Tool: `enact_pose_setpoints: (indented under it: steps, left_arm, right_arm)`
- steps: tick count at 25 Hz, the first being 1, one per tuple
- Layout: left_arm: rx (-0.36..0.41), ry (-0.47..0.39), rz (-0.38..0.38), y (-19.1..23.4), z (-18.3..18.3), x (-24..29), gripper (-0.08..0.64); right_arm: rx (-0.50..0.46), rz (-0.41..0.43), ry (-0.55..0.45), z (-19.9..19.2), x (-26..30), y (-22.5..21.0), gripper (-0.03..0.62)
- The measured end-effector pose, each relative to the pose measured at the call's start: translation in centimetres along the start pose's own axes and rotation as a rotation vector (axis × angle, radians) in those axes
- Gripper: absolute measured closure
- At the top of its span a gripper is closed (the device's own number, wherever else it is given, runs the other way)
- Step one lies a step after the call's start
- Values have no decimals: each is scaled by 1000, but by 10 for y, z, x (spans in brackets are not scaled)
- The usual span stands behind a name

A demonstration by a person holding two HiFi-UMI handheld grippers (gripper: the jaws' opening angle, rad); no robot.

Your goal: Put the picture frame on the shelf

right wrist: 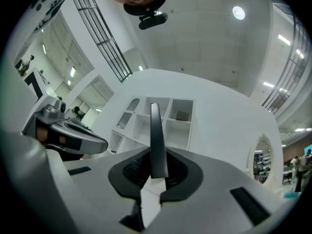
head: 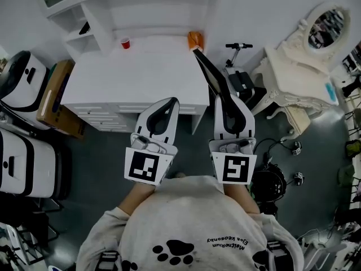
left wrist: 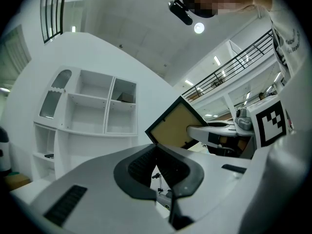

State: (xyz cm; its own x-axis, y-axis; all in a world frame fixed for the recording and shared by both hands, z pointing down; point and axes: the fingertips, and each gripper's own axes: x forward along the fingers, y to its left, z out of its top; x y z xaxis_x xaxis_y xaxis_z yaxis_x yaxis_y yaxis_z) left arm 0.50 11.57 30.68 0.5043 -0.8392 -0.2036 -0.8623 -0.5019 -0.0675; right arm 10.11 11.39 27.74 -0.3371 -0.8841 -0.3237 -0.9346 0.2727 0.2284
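Note:
The picture frame (head: pixel 210 75) is black and thin, and the head view shows it edge on, pointing toward the white desk. My right gripper (head: pixel 222 99) is shut on its near end. In the right gripper view the frame (right wrist: pixel 155 135) stands upright between the pads, in front of the white shelf unit (right wrist: pixel 161 118). The left gripper view shows the frame's tan back (left wrist: pixel 174 123) and the shelf unit (left wrist: pixel 92 108) with its open compartments. My left gripper (head: pixel 171 103) is beside the right one, shut with nothing in it. The shelf unit (head: pixel 144 7) stands behind the desk.
On the white desk (head: pixel 141 72) are a red cup (head: pixel 124 43) and an orange object (head: pixel 194 38). A cardboard box (head: pixel 53 95) and white cases (head: pixel 22 78) stand to the left. A white vanity with a mirror (head: pixel 302 55) and a scooter (head: pixel 240 66) are at the right.

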Motion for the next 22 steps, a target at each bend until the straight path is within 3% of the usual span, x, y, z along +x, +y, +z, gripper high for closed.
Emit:
enact_pose_setpoints:
  steps: [11,22]
  left_arm:
    - [2,15,27,9,-8,22,541]
    - [-6,19,3,6,-16,35,541]
  right_arm:
    - [23,29,7,-15,23,-11,532]
    - [19,17,13,-26,28,-19,532]
